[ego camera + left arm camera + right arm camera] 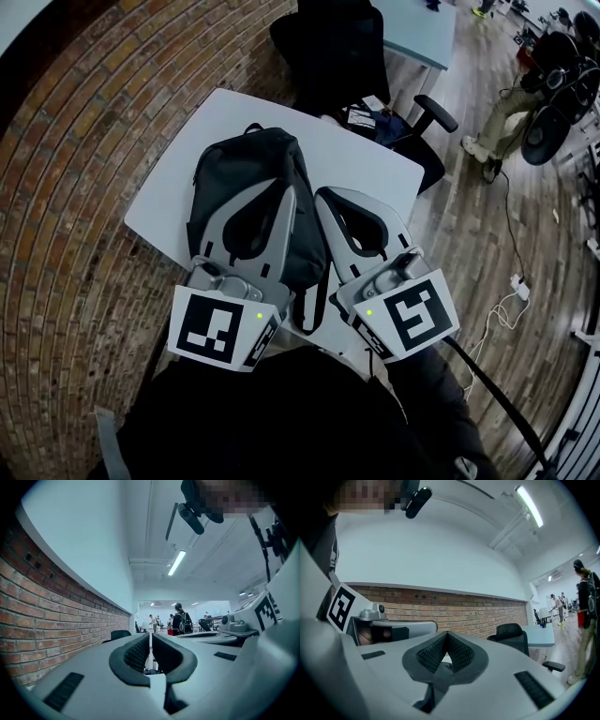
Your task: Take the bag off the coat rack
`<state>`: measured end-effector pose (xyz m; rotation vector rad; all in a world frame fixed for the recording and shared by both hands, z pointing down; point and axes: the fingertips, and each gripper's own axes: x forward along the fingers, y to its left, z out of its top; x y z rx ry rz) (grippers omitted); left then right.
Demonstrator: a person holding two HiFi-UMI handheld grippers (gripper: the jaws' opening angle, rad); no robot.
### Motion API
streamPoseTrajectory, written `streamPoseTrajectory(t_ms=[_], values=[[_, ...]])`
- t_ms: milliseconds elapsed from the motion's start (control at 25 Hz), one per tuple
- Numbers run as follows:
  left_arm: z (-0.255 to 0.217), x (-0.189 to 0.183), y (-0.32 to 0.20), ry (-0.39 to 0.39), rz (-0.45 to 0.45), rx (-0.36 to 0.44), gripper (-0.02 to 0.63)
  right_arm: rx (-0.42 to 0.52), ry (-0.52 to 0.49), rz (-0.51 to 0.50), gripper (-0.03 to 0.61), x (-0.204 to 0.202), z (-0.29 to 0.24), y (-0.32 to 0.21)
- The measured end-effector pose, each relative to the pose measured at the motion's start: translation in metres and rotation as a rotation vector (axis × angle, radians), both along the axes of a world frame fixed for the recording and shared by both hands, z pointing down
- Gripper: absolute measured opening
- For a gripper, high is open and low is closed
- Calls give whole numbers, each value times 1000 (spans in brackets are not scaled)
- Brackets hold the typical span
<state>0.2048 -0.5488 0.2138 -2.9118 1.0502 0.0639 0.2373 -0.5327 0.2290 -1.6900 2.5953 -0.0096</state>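
A black backpack (246,169) lies flat on a white table (361,150) in the head view. Both grippers hover side by side over its near end, close to the person's body. My left gripper (284,187) points along the bag's right half. In the left gripper view (150,641) its pads stand almost together with only a thin slit and nothing in it. My right gripper (323,194) is just right of the bag, its pads (447,637) pressed together and empty. A black strap (323,305) hangs off the bag's near end between the grippers. No coat rack shows in any view.
A brick wall (66,187) runs along the table's left side. A black office chair (352,52) stands behind the table, next to a light blue desk (422,28). A person (502,117) stands at the far right. A cable and power strip (514,289) lie on the wooden floor.
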Motion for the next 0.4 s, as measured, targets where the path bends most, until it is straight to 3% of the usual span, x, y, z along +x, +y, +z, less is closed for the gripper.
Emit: streamPoseTrajectory(t_ms=[400], values=[[-3,-11,-10,-2,-8,7,26,6,3,-14,5,-11,-2,-10]])
